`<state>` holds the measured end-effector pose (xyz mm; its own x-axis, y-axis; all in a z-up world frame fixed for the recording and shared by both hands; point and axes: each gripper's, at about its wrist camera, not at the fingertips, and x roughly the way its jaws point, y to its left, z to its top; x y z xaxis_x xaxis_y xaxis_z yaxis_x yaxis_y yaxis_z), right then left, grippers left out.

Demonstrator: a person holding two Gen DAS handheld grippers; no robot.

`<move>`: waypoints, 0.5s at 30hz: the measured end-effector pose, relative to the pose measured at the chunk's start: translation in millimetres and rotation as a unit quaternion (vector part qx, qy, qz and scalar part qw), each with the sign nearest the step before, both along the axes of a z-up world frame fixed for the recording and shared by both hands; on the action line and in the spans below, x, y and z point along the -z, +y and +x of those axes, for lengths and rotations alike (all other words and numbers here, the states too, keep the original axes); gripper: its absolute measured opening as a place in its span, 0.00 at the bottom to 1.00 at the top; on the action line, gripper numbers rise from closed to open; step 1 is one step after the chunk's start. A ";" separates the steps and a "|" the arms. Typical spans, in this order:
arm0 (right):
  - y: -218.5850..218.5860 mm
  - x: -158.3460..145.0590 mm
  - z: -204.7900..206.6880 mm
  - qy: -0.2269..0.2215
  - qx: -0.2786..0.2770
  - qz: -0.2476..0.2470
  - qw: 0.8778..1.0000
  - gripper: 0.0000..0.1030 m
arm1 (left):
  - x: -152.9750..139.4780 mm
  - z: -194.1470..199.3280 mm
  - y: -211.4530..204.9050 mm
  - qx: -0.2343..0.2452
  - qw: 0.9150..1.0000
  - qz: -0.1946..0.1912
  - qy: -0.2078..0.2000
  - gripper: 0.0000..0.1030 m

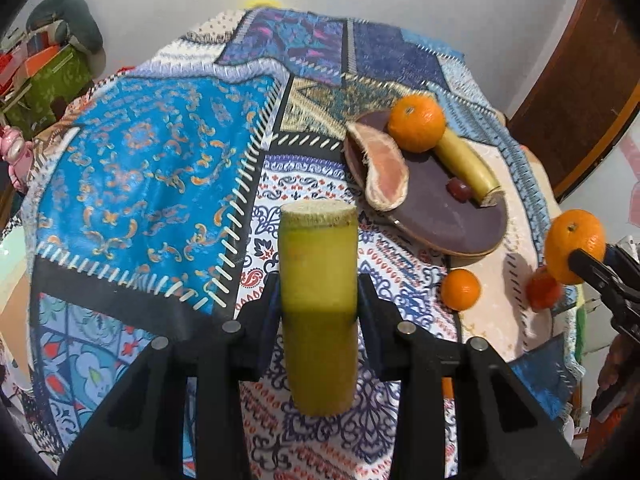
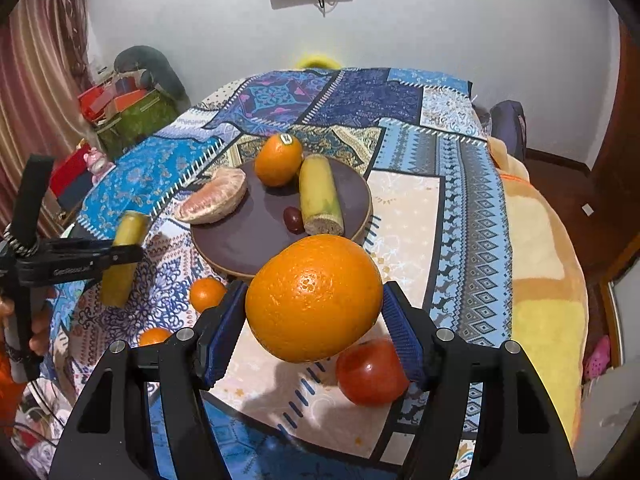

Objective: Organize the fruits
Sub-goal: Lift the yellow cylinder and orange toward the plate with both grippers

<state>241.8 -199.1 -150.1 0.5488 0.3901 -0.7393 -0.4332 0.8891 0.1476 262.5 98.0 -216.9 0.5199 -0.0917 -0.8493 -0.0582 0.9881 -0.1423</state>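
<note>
Fruit is held in both tools. The left tool point(image 1: 319, 300) is clamped on a yellow-green cane piece point(image 1: 319, 304), upright at the centre bottom of its frame, above the patterned cloth point(image 1: 152, 168). The right tool point(image 2: 314, 320) is clamped on a big orange point(image 2: 314, 298), low in the middle of its view. Under that orange, lower right, a red tomato point(image 2: 370, 372) lies on the cloth. To the lower left sit two small oranges point(image 2: 206, 293), apart from each other. Farther up, at mid-frame, a dark round plate point(image 2: 248, 240) on the table carries a pomelo wedge point(image 2: 212, 201), another orange point(image 2: 278, 160), a second cane piece point(image 2: 320, 196) and a dark red grape point(image 2: 293, 218) touching it.
</note>
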 end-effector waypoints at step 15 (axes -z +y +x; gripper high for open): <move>1.9 -28.0 8.6 -0.036 0.005 0.015 0.999 0.63 | -69.6 -9.4 -51.9 0.061 0.994 -0.005 -0.091 0.36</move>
